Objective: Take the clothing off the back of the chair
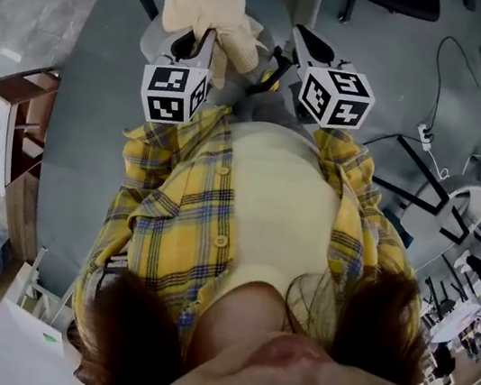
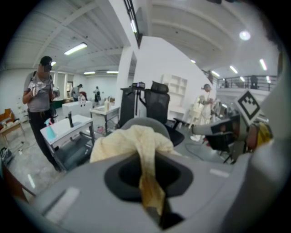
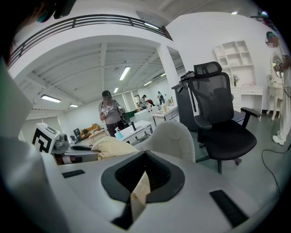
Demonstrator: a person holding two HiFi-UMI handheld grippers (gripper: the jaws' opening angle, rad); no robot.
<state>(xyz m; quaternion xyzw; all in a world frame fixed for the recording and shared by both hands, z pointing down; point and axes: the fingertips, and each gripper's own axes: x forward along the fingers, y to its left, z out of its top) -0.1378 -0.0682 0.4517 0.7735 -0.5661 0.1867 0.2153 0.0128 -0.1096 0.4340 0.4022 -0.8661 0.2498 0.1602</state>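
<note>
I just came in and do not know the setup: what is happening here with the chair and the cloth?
A person holds a gripper in each hand. The left gripper and the right gripper are both shut on a cream garment, which hangs bunched at the left one. The pale chair back in front looks bare, so the garment seems already off it.

Ahead: grey chair back (image 3: 170, 139), close, cream clothing (image 1: 211, 13) bunched before it | Right beyond: black mesh chair (image 3: 223, 123), bare floor (image 3: 202, 152) between the two chairs | Left: wooden cabinet (image 1: 27, 133), white desks (image 2: 68, 129), standing person (image 2: 38, 91); floor open beside cabinet | Floor right: power strip (image 1: 425, 133) with trailing cable
</note>
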